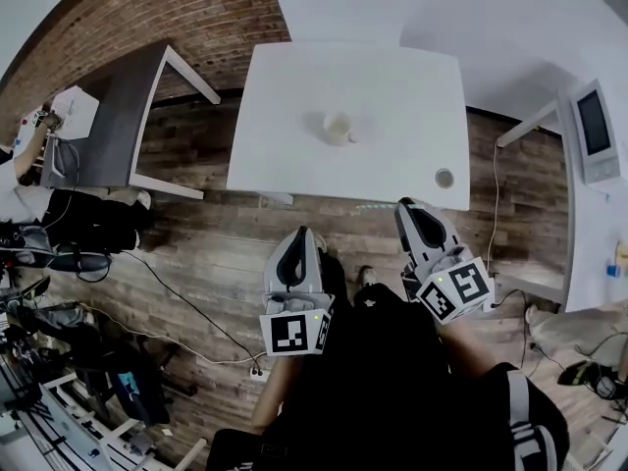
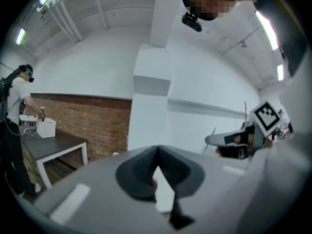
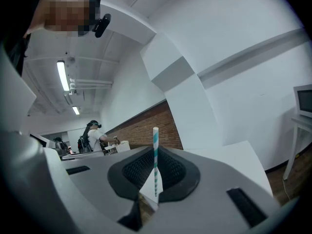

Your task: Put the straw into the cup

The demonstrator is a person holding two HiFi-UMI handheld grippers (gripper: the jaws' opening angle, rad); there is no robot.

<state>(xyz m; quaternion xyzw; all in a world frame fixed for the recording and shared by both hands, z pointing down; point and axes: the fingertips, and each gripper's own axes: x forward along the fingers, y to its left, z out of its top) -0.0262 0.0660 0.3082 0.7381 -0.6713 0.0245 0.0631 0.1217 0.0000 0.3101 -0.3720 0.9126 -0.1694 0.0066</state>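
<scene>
White table point(image 1: 392, 86), cup point(image 1: 338, 128) well inside edges

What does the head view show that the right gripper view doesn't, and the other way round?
Only the head view shows the small translucent plastic cup and the left gripper. Only the right gripper view plainly shows the teal-and-white striped straw pinched upright in the shut jaws of the right gripper, plus a distant person at a desk. Both show the red brick wall.
</scene>
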